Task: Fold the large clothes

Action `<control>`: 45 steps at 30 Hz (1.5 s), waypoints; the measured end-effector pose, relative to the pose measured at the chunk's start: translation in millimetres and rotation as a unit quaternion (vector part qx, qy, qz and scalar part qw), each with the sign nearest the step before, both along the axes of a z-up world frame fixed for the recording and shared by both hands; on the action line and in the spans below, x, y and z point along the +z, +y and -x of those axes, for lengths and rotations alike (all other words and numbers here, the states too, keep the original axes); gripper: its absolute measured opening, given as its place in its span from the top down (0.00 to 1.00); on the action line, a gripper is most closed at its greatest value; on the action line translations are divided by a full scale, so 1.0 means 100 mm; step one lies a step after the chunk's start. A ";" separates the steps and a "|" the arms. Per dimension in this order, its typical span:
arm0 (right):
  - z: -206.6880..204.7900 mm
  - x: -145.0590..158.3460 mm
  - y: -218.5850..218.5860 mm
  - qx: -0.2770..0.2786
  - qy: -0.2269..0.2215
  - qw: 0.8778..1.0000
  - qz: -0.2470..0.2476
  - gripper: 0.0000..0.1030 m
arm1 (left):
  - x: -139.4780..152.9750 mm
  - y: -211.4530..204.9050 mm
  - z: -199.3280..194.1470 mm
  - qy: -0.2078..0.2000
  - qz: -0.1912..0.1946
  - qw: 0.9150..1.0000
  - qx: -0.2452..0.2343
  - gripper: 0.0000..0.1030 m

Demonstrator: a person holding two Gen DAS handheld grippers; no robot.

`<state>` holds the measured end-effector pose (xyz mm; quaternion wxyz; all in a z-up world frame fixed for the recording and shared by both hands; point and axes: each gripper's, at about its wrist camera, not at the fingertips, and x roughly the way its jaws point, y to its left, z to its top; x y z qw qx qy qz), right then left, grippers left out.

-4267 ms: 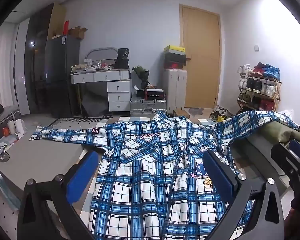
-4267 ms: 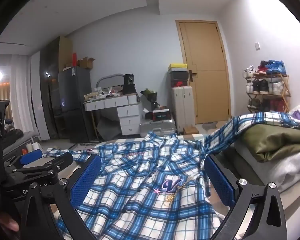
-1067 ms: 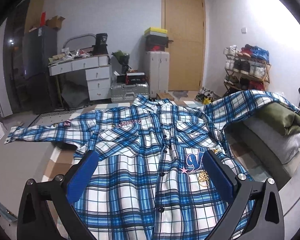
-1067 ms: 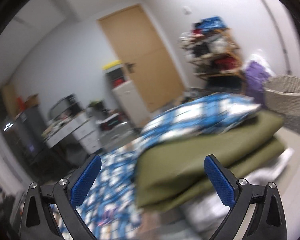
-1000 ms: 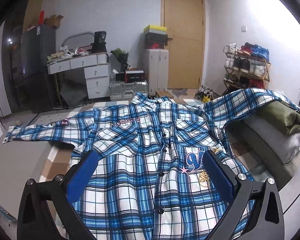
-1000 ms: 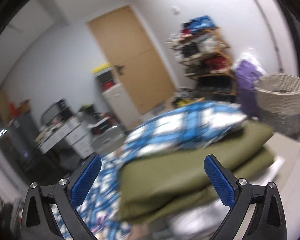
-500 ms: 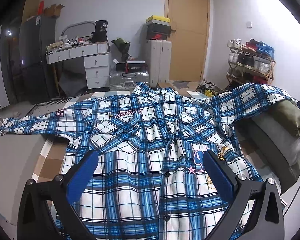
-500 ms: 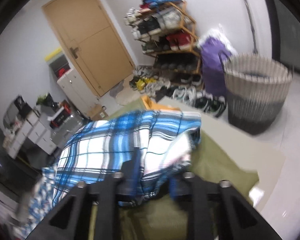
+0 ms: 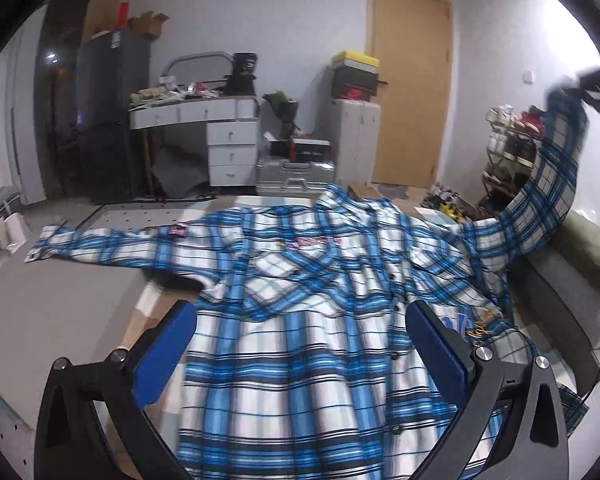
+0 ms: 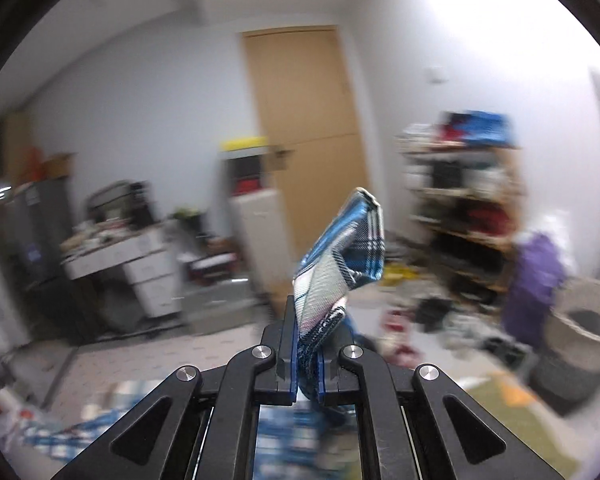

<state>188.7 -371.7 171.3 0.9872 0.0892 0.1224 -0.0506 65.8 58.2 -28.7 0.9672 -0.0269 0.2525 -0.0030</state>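
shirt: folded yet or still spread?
Spread. The shirt lies flat, one sleeve out; right gripper holds the other sleeve lifted.

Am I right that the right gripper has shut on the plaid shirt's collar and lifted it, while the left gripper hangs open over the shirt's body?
Not quite: the right gripper is shut on the cuff end of a sleeve, not the collar. The right wrist view shows the cuff pinched; the left wrist view shows that sleeve lifted. The left gripper does hang open over the shirt.
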 end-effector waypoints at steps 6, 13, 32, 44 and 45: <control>-0.76 -0.49 1.74 0.175 0.059 0.983 -0.014 0.94 | -0.05 0.37 0.15 -0.003 0.002 0.999 0.039 0.01; -1.59 -2.35 3.45 0.270 0.228 0.935 -0.023 0.94 | -0.16 0.78 0.31 0.009 0.011 0.995 0.094 0.01; -1.20 -2.91 2.46 0.232 0.245 0.939 0.068 0.21 | -0.29 0.86 0.19 0.033 0.032 0.996 0.082 0.01; -1.34 -3.80 1.04 0.072 0.365 0.918 0.138 0.56 | -0.19 0.63 0.04 0.062 -0.020 0.995 0.079 0.01; -1.28 -3.81 1.01 0.079 0.359 0.919 0.139 0.56 | -0.20 0.64 0.04 0.065 -0.024 0.995 0.078 0.01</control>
